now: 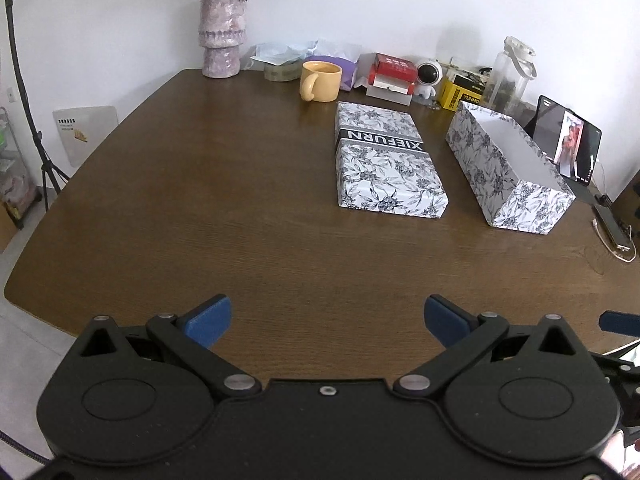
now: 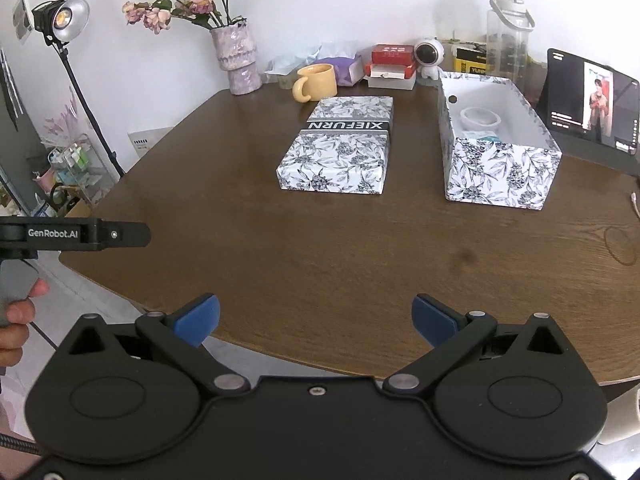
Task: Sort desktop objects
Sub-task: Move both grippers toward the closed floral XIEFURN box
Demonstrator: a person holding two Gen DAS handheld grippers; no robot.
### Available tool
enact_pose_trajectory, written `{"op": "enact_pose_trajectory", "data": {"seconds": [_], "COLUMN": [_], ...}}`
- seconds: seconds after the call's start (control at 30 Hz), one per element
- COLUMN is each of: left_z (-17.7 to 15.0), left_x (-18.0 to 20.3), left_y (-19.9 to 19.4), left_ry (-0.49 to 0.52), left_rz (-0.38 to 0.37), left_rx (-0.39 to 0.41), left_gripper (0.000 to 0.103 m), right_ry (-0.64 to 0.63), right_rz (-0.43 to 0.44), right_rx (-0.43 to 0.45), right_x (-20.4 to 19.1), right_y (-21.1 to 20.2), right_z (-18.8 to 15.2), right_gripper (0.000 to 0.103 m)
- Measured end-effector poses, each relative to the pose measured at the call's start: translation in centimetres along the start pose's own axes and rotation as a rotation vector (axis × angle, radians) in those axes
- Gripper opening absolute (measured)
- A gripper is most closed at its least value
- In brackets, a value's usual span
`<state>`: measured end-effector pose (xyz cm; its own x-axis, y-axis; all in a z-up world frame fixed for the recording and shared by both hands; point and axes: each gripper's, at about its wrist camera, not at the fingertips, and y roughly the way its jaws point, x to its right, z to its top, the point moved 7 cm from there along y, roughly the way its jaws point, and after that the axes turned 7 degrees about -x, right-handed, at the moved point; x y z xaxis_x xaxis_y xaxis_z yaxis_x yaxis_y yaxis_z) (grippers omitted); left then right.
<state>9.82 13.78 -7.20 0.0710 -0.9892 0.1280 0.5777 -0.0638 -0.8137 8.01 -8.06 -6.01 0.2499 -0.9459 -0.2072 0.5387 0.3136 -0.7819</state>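
Note:
An open floral box (image 1: 504, 168) (image 2: 496, 172) stands on the brown table at the right; the right wrist view shows a clear round container (image 2: 480, 118) and a small packet inside it. Its floral lid (image 1: 384, 160) (image 2: 340, 152), marked XIEFURN, lies flat to its left. A yellow mug (image 1: 320, 80) (image 2: 316, 82) stands behind the lid. My left gripper (image 1: 328, 320) is open and empty above the table's near edge. My right gripper (image 2: 316, 316) is open and empty, also near the front edge, well short of the boxes.
At the back stand a purple vase (image 1: 222, 36) with flowers, tape roll (image 1: 280, 72), tissues, red boxes (image 1: 392, 70), a white camera toy (image 1: 428, 78), a yellow box and a clear bottle (image 1: 510, 72). A tablet (image 2: 588, 108) plays video at the right. A lamp stand (image 2: 80, 80) is left.

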Motion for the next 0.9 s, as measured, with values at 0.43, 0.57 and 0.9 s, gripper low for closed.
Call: {"op": "enact_pose_trajectory", "data": {"seconds": [0.43, 0.57, 0.9], "left_z": [5.3, 9.3, 18.7], "left_x": [-1.5, -1.4, -0.5], "left_y": [4.2, 7.8, 19.1], "left_ry": [-0.035, -0.023, 0.049], "left_rz": [0.08, 0.082, 0.059], "left_rx": [-0.004, -0.009, -0.063], "left_gripper": [0.103, 0.103, 0.103], "right_ry": [-0.049, -0.066, -0.062], "right_rz": [0.032, 0.027, 0.002], "right_rx": [-0.002, 0.012, -0.024], "right_x": [2.4, 3.9, 9.8], "right_y": [5.7, 8.9, 18.5], "right_z": [6.4, 10.3, 18.3], "right_gripper": [0.103, 0.103, 0.103]}}
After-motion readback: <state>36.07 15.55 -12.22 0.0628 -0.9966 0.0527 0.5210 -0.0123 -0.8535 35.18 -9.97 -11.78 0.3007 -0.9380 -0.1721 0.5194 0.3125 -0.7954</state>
